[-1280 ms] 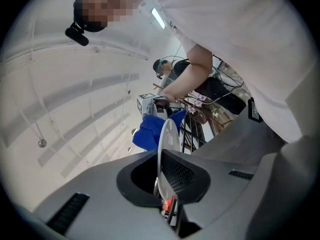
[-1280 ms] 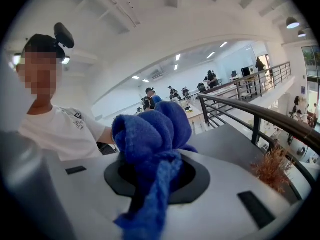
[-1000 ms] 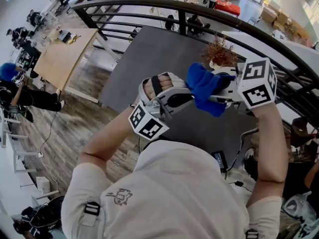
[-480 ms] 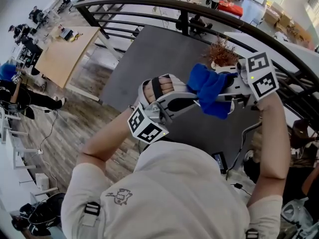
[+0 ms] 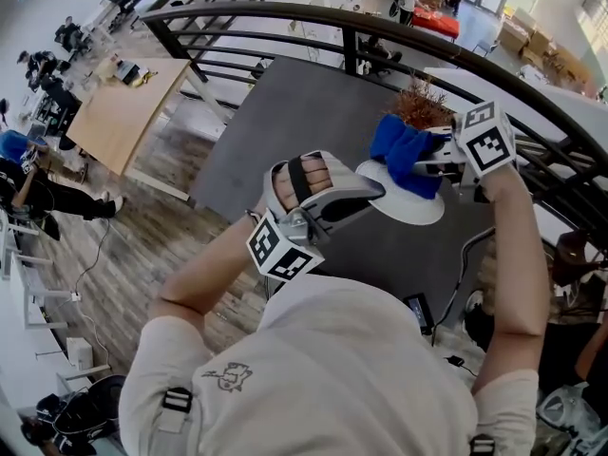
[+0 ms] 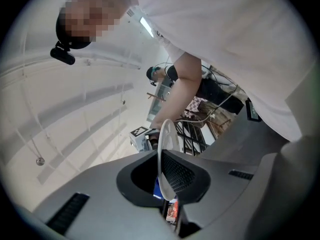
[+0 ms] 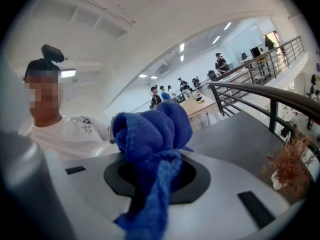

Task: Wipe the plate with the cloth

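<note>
The left claw [image 5: 372, 189] pinches the white plate [image 5: 408, 209] by its rim at nine o'clock, holding it over the dark desk [image 5: 285, 122]. The right claw [image 5: 427, 164] is clamped on the bunched blue cloth [image 5: 399, 148], which lies against the plate's one o'clock edge.

We see bright, even light in the head view, the round white plate [image 5: 418, 209] nearly bleached out. Both gripper views bend toward black corners; the bunched blue terry cloth [image 7: 150, 129] blurs up close.
</note>
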The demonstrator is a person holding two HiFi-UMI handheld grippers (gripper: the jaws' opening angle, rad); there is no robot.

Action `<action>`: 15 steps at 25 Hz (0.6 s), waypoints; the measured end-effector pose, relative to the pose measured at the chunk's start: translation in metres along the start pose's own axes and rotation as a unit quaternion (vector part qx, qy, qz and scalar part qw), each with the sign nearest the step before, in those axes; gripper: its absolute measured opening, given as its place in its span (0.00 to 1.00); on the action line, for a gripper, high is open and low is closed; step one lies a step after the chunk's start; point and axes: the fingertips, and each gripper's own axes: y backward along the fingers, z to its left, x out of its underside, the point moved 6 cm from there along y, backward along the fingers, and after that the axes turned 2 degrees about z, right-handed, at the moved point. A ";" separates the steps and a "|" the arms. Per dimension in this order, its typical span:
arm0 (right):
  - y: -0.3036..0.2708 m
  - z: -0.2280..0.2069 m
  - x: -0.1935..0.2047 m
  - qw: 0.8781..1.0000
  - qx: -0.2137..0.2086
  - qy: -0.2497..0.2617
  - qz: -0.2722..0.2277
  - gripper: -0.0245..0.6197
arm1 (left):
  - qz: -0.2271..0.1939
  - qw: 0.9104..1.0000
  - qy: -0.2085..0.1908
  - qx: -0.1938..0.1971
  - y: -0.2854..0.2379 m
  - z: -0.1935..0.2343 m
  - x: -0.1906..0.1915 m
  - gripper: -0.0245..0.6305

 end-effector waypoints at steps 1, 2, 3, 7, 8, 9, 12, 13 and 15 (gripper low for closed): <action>0.007 -0.006 0.005 1.000 0.005 -0.011 -0.007 0.21 | 0.008 1.000 -0.002 -0.001 0.001 0.001 0.003 0.06; 0.013 -0.009 0.011 1.000 0.008 -0.020 -0.014 0.21 | 0.015 1.000 -0.002 -0.002 0.002 0.003 0.007 0.06; 0.019 -0.010 0.016 0.999 0.010 -0.026 -0.022 0.21 | 0.021 1.000 0.001 -0.002 0.004 0.004 0.011 0.07; 0.028 0.001 0.021 0.999 0.018 -0.016 -0.046 0.20 | 0.054 0.998 0.014 -0.002 0.009 0.006 0.035 0.07; 0.027 0.006 0.020 0.999 0.019 -0.008 -0.049 0.20 | 0.060 0.998 0.018 -0.002 0.010 0.005 0.041 0.07; 0.025 0.011 0.019 0.999 0.019 0.001 -0.050 0.20 | 0.063 0.998 0.022 -0.003 0.010 0.004 0.045 0.06; 0.013 0.030 0.009 0.998 0.015 0.028 -0.045 0.20 | 0.063 0.998 0.030 0.003 0.008 0.003 0.049 0.06; 0.008 0.036 0.004 0.998 0.010 0.038 -0.039 0.20 | 0.058 0.998 0.029 0.008 0.005 0.002 0.047 0.06; -0.005 0.044 -0.008 0.998 0.000 0.056 -0.020 0.20 | 0.042 0.999 0.026 0.018 0.000 0.001 0.038 0.06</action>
